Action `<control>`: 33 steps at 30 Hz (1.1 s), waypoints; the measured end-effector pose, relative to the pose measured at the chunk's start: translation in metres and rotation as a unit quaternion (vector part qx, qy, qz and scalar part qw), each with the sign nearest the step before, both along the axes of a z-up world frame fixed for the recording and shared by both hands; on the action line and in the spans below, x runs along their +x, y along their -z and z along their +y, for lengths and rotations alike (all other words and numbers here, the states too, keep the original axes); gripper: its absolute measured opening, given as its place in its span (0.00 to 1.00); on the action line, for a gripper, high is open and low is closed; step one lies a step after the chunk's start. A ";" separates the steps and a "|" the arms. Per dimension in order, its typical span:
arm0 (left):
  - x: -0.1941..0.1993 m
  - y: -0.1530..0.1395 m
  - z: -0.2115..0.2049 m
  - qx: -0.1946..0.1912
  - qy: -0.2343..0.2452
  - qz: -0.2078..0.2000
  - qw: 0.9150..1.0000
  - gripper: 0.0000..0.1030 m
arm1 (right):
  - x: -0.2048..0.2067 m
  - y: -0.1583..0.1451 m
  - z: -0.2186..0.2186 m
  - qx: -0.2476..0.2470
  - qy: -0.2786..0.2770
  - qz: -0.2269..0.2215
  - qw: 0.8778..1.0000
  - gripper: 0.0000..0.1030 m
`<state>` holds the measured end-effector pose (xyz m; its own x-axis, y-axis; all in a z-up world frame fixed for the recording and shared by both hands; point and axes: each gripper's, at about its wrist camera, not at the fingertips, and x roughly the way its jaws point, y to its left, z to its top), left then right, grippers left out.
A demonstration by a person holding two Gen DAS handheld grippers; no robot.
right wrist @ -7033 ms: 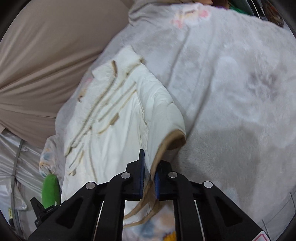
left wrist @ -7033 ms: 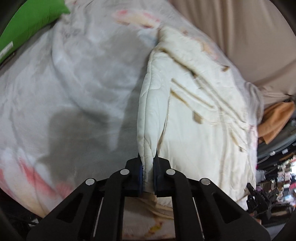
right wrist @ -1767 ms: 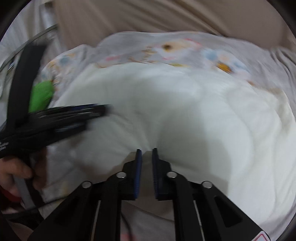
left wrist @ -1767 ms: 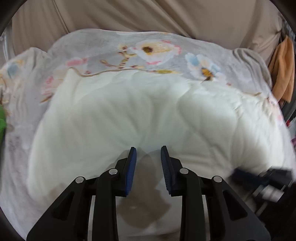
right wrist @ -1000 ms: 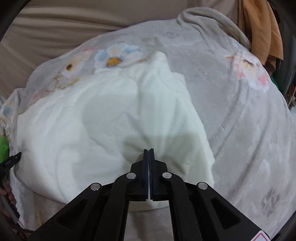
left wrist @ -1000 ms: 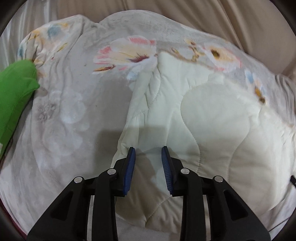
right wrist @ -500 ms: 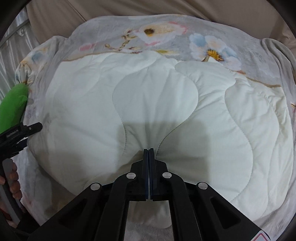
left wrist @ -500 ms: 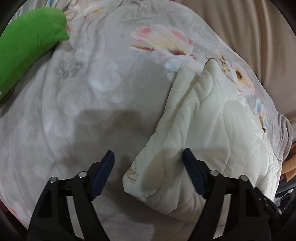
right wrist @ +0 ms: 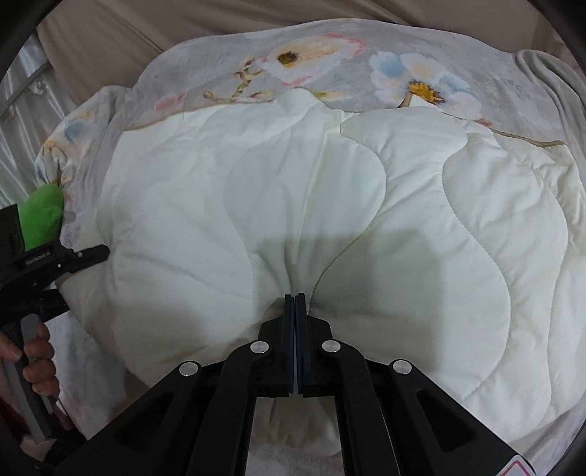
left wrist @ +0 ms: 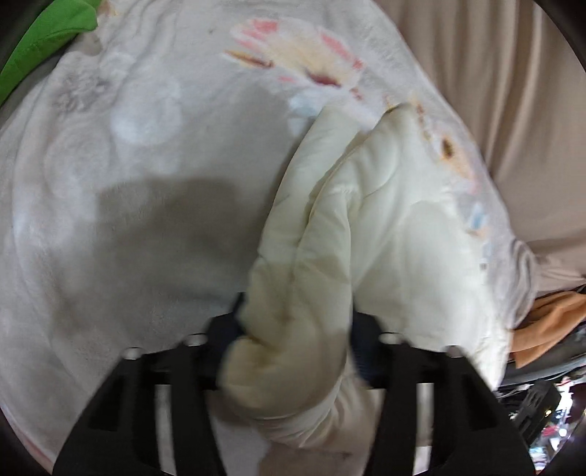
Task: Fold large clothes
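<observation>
My left wrist camera looks forward and down along its left gripper (left wrist: 293,340) from very close, so the cream quilted garment (left wrist: 366,227) bulges up against the lens at the near edge, with the floral blanket (left wrist: 146,146) stretching far and left. My right wrist camera sits further back, facing the far curtain (right wrist: 183,29) across the garment (right wrist: 329,205). Both views share the garment, the blanket (right wrist: 329,62) and the green item (right wrist: 42,216) at far left; the right view also catches the left gripper (right wrist: 84,254).
</observation>
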<state>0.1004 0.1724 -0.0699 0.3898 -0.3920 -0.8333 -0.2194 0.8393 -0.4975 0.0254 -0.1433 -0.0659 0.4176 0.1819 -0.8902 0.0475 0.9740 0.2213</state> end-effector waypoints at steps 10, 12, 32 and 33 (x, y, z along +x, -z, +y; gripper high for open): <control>-0.026 -0.114 -0.068 -0.055 0.099 -0.131 0.985 0.22 | -0.039 0.021 0.003 0.032 -0.011 0.020 0.999 0.01; -0.033 -0.133 -0.096 -0.053 0.137 -0.153 0.977 0.22 | -0.039 0.026 0.000 0.040 -0.014 0.011 0.999 0.01; -0.102 -0.031 -0.403 0.064 0.455 -0.112 0.881 0.21 | -0.189 -0.006 -0.133 0.154 0.150 -0.037 0.976 0.05; -0.104 -0.026 -0.407 0.071 0.460 -0.112 0.878 0.21 | -0.193 -0.010 -0.138 0.145 0.157 -0.040 0.976 0.06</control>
<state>-0.0035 -0.2349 -0.0440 0.1237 -0.5251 -0.8420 0.6733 0.6678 -0.3175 -0.1679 -0.2816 -0.0564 0.5601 0.2733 -0.7820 0.3049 0.8097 0.5014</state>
